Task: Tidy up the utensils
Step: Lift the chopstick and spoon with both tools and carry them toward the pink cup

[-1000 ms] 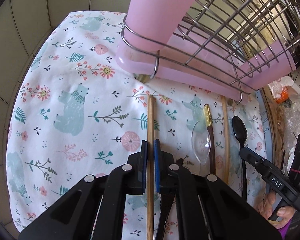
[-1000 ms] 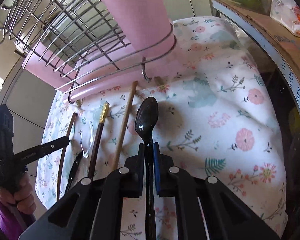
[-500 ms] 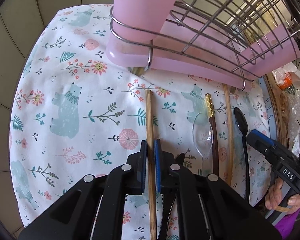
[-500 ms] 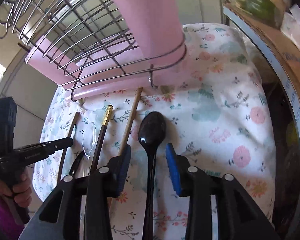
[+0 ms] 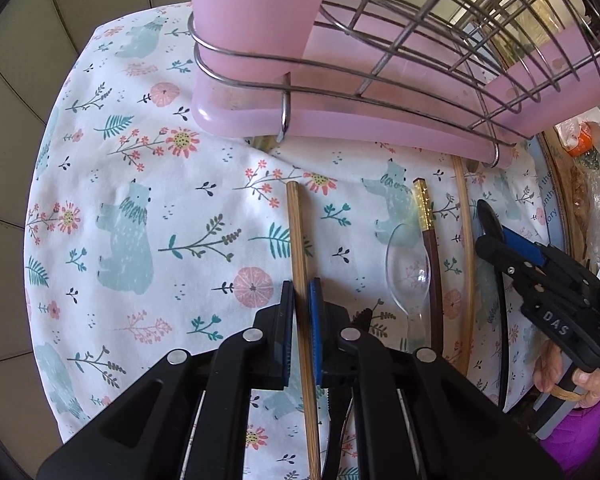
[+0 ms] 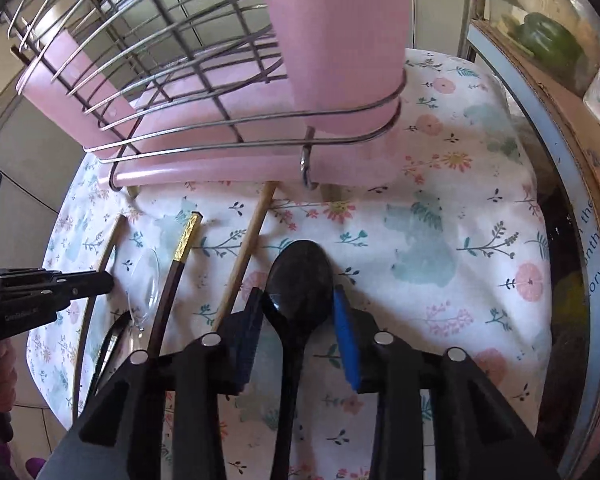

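Note:
My left gripper (image 5: 300, 292) is shut on a wooden chopstick (image 5: 296, 240) that lies lengthwise on the floral cloth (image 5: 140, 208). My right gripper (image 6: 298, 296) straddles the bowl of a black spoon (image 6: 300, 276); its jaws are closing and stand just beside the bowl's edges. Between the two lie a clear plastic spoon (image 5: 408, 264), a brown chopstick with a gold top (image 5: 430, 248) and a second wooden chopstick (image 5: 466, 240). In the left wrist view the right gripper (image 5: 500, 240) covers part of the black spoon. A pink cup (image 6: 340, 40) stands in the wire drying rack (image 5: 380, 92) just ahead.
The rack's pink drip tray (image 5: 340, 120) overhangs the utensils' far ends. A dark serrated utensil (image 5: 364, 316) lies partly under my left gripper. A cardboard box with a green pepper (image 6: 548, 36) borders the cloth on the right. A hand (image 5: 580, 380) holds the right gripper.
The right gripper let go of the black spoon's handle, opened wide, slid up to the bowl and has narrowed again. Both grippers moved closer to the rack; the left kept its chopstick.

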